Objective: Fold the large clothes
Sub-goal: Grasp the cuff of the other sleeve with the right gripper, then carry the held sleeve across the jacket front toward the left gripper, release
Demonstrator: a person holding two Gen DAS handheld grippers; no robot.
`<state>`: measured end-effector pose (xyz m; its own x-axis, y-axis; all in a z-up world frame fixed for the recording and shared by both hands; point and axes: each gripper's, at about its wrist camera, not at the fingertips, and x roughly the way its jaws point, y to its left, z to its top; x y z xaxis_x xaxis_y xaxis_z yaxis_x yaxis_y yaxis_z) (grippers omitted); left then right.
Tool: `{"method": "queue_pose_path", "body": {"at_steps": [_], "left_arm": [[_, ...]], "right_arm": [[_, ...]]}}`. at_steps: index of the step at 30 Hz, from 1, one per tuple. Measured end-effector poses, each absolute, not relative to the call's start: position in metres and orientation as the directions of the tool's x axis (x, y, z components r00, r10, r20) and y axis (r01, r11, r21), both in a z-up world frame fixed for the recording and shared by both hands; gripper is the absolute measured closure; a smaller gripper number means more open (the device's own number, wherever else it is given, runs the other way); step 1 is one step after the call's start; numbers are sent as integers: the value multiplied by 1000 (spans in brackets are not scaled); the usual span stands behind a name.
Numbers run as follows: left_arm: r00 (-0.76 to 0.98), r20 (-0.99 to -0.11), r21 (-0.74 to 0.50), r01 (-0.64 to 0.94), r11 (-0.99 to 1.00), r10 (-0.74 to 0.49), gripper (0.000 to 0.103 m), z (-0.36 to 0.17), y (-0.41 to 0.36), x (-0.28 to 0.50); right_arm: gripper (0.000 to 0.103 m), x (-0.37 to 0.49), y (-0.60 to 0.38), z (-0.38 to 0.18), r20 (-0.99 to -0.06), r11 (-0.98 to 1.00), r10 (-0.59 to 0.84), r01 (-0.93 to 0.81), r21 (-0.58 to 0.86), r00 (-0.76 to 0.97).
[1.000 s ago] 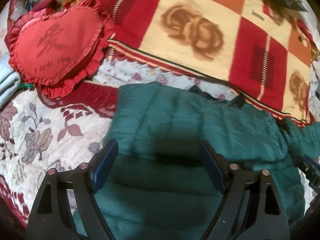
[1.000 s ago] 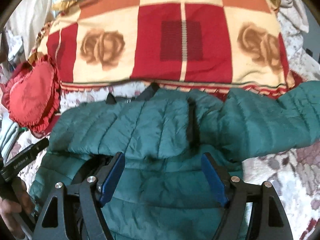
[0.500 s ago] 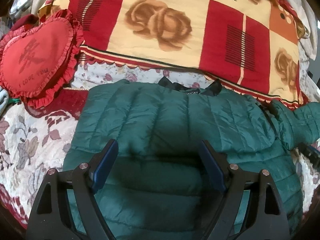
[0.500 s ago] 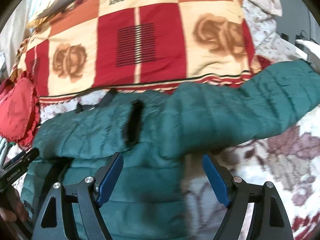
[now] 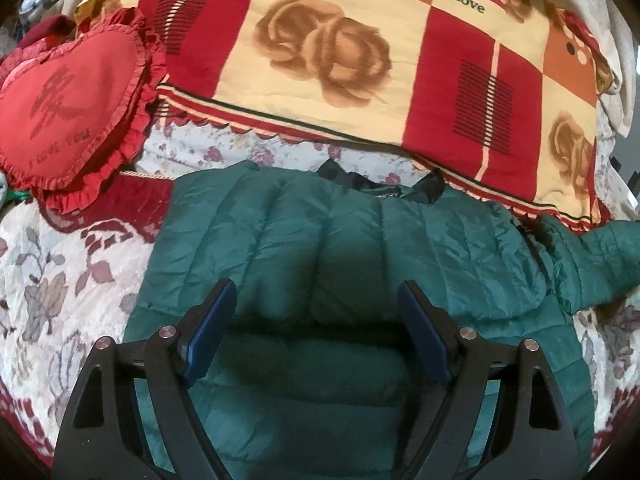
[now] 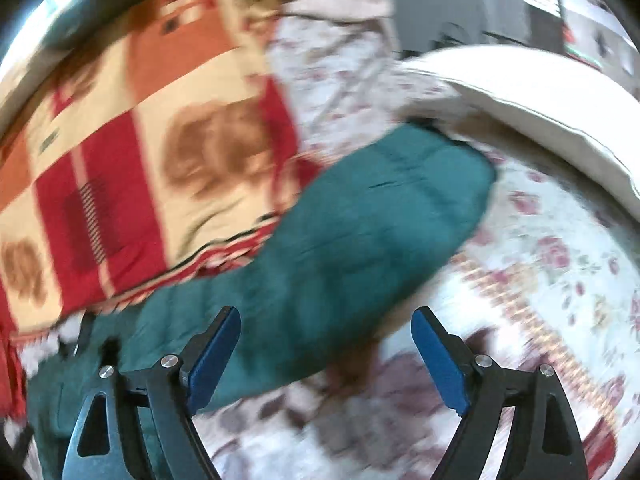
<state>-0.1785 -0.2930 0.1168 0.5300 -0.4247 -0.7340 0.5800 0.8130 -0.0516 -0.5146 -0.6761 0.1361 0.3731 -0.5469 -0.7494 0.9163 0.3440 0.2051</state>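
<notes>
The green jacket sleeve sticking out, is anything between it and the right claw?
Nothing visible is in the way. The right claw is open and empty, just short of the sleeve, which lies stretched over the flowery bedspread. The view is blurry, so small things could be missed.

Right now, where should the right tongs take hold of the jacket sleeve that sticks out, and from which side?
Probably at the cuff end of the sleeve, from its open far side. It lies stretched out flat on the bedspread, away from the body. The open right tongs are above its middle, so move outward first.
</notes>
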Motion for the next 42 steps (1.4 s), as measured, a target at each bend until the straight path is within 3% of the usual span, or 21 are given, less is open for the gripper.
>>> {"method": "queue_pose_path", "body": {"at_steps": [10, 25, 27, 29, 32, 36, 42], "left_arm": [[485, -773, -71, 573, 816, -408, 20, 101, -302, -173], [482, -792, -51, 560, 827, -375, 20, 86, -299, -166], [482, -791, -55, 557, 829, -376, 20, 85, -298, -166], [482, -793, -54, 556, 830, -374, 20, 84, -298, -166], [488, -790, -44, 559, 828, -371, 20, 84, -299, -167], [489, -791, -36, 562, 826, -367, 20, 82, -298, -168], [489, -787, -55, 552, 832, -376, 20, 86, -295, -167]], "right_arm": [[17, -553, -744, 121, -761, 184, -570, 950, 250, 311], [17, -539, -770, 119, -720, 170, -615, 946, 275, 320], [24, -536, -770, 118, -719, 174, -622, 950, 259, 310], [47, -536, -771, 117, -723, 176, -621, 953, 248, 303], [70, -543, -773, 116, -713, 180, -613, 939, 294, 341], [83, -547, -770, 123, -689, 202, -609, 917, 343, 392], [88, -532, -742, 153, -629, 342, -584, 858, 382, 513]]}}
